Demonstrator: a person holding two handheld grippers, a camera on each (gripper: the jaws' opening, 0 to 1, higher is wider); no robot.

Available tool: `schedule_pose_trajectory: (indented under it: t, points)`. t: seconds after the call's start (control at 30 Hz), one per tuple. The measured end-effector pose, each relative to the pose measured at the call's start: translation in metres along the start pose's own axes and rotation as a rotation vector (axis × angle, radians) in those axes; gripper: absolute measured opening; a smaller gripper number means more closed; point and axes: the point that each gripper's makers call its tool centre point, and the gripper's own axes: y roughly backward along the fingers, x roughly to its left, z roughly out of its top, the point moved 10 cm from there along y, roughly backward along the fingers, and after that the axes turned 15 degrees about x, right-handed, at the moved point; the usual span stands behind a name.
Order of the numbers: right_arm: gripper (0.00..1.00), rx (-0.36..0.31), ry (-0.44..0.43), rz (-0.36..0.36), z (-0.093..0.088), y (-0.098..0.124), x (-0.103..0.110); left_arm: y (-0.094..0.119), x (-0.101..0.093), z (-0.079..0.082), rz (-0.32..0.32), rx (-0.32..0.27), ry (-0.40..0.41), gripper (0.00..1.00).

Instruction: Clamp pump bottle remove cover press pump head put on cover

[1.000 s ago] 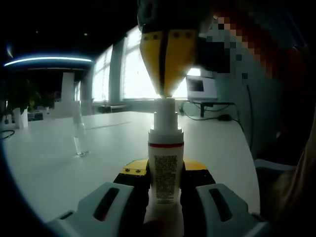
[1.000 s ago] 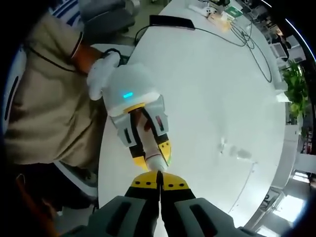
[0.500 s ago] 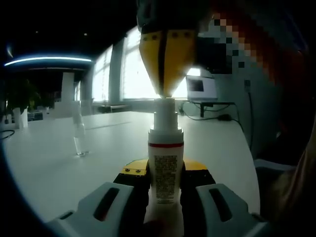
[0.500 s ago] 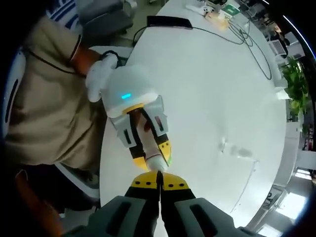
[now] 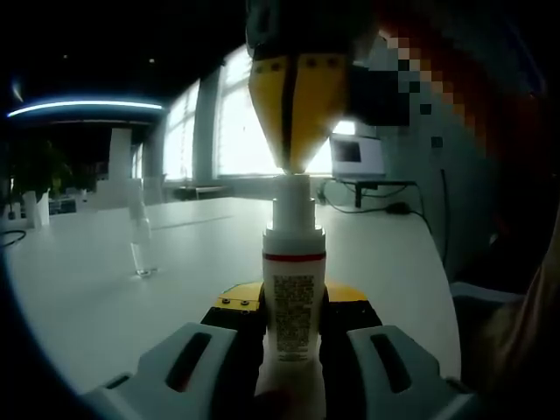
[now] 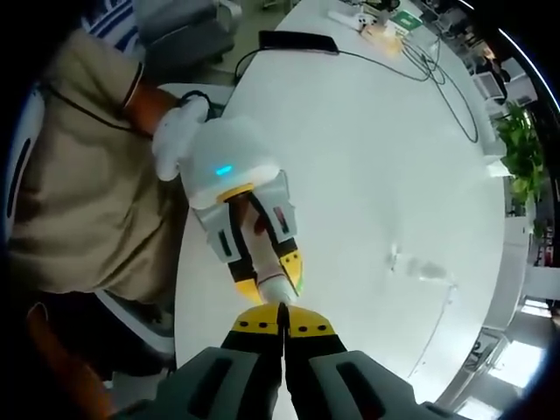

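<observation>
Clenched jaws of the right gripper [image 5: 295, 162] bear down tip-first on the pump head [image 5: 293, 188] of a white pump bottle [image 5: 294, 289], which the left gripper [image 6: 262, 271] clamps upright at the edge of a white table [image 6: 376, 166]. Over the past second, nothing has visibly shifted, suggesting the press is being held. Its clear cover [image 5: 140, 241] stands well apart, waiting to go back on.

Bright windows [image 5: 241, 131] behind a long white table [image 6: 385, 157].
</observation>
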Motion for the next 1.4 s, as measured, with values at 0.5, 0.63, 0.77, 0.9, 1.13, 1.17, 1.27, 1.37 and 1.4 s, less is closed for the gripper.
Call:
schedule_pose_trajectory:
  t: [0.5,0.63,0.77,0.9,1.13,1.17,1.27,1.37,1.4]
  points:
    - [0.0,0.023,0.002,0.0,0.002,0.0,0.0,0.0,0.0,0.0,0.001,0.0,0.001,0.14]
    - [0.0,0.037,-0.008,0.006,0.004,-0.003,0.0,0.0,0.0,0.0,0.002,0.0,-0.001,0.14]
    - [0.0,0.068,-0.002,0.005,0.008,-0.006,0.0,0.0,0.0,0.0,0.003,0.0,-0.001,0.14]
    - [0.0,0.083,-0.017,0.025,0.01,-0.006,-0.004,0.0,0.0,0.0,0.003,0.0,-0.001,0.14]
    - [0.0,0.036,-0.061,0.053,0.003,-0.007,-0.006,0.0,-0.001,0.0,0.004,0.001,-0.001,0.14]
    - [0.0,0.034,-0.063,0.055,0.004,-0.007,-0.006,0.0,-0.001,0.0,0.004,0.001,-0.001,0.14]
    - [0.0,0.041,-0.053,0.045,0.005,-0.006,-0.005,0.0,-0.001,0.0,0.004,0.001,-0.001,0.14]
    - [0.0,0.048,-0.042,0.032,0.006,-0.006,-0.004,0.0,-0.001,0.0,0.004,0.001,-0.001,0.14]
    - [0.0,0.049,-0.042,0.03,0.006,-0.006,-0.004,0.0,-0.001,0.0,0.004,0.001,0.0,0.14]
